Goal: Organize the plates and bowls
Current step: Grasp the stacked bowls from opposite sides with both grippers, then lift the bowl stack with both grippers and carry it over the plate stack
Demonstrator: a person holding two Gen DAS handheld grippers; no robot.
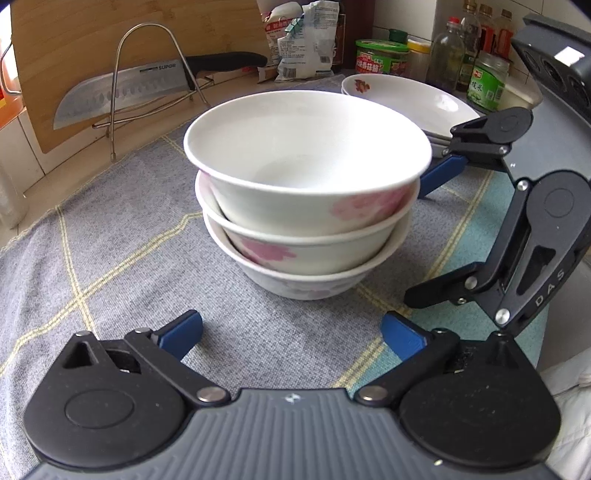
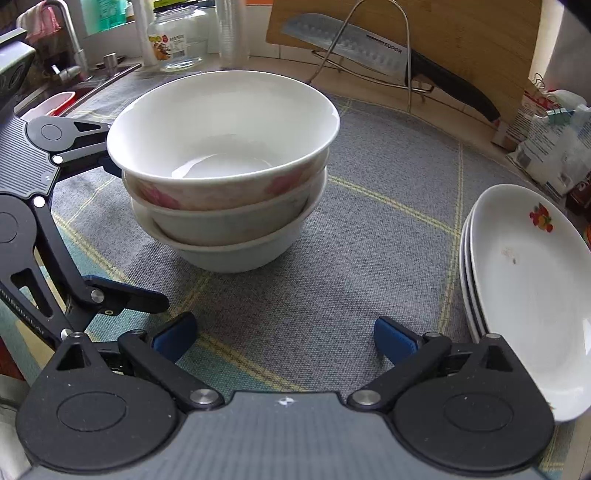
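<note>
Three white bowls with pink flowers [image 1: 306, 184] [image 2: 221, 177] stand nested in a stack on the grey checked cloth [image 1: 122, 258]. A stack of three white plates with a fruit motif [image 1: 399, 99] [image 2: 528, 280] lies beside it. My left gripper [image 1: 291, 332] is open, short of the bowl stack, with only cloth between its blue pads. My right gripper [image 2: 284, 338] is open too, on the other side of the bowls, with the plates just right of it. In the left wrist view the right gripper's fingers [image 1: 441, 173] reach in beside the bowls. None of the pads touch a dish.
A kitchen knife [image 1: 122, 88] rests in a wire rack against a wooden cutting board [image 1: 74, 33]. Jars and bottles [image 1: 484, 77] and food bags [image 1: 306, 40] line the back wall. A glass jar [image 2: 177, 37] and a tap [image 2: 74, 55] stand beyond the cloth.
</note>
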